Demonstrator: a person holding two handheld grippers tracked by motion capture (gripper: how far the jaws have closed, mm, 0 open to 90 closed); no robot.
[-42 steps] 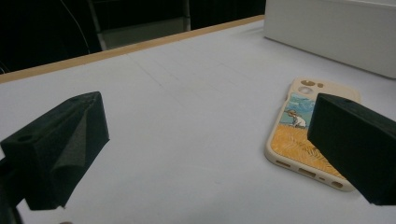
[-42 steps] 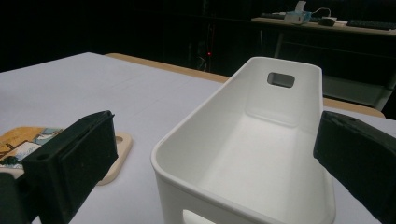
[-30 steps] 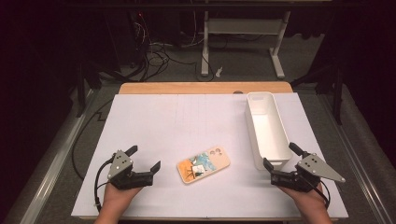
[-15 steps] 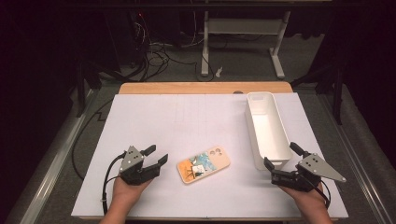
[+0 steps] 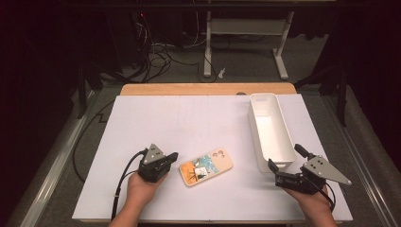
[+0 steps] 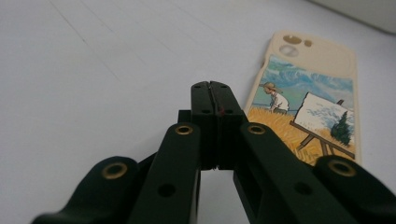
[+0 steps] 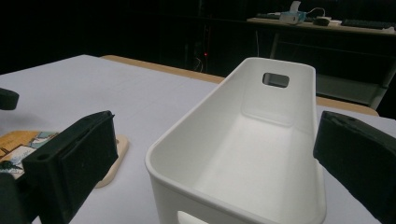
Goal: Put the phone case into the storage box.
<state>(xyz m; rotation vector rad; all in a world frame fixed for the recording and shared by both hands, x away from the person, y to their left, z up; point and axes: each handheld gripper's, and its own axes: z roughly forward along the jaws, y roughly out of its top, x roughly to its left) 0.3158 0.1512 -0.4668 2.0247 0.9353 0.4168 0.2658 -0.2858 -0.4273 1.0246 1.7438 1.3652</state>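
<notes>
A cream plastic phone case printed with a painted field scene [image 5: 206, 166] is laid flat near the desk's front edge, midway along. The left gripper [image 5: 171, 156], jaws pressed together on nothing, is held just beside it, probably for nudging. The right gripper [image 5: 285, 163] is spread wide before the long white plastic bin's [image 5: 272, 127] near end, nothing held.

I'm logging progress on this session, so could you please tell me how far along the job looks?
Nothing looks done yet: the phone case lies flat on the table, and the white bin is empty. In hand: the left claw sits shut just beside the case, gripping nothing; the right claw is open at the bin's near end. Any pick-up or placing is still left.
</notes>
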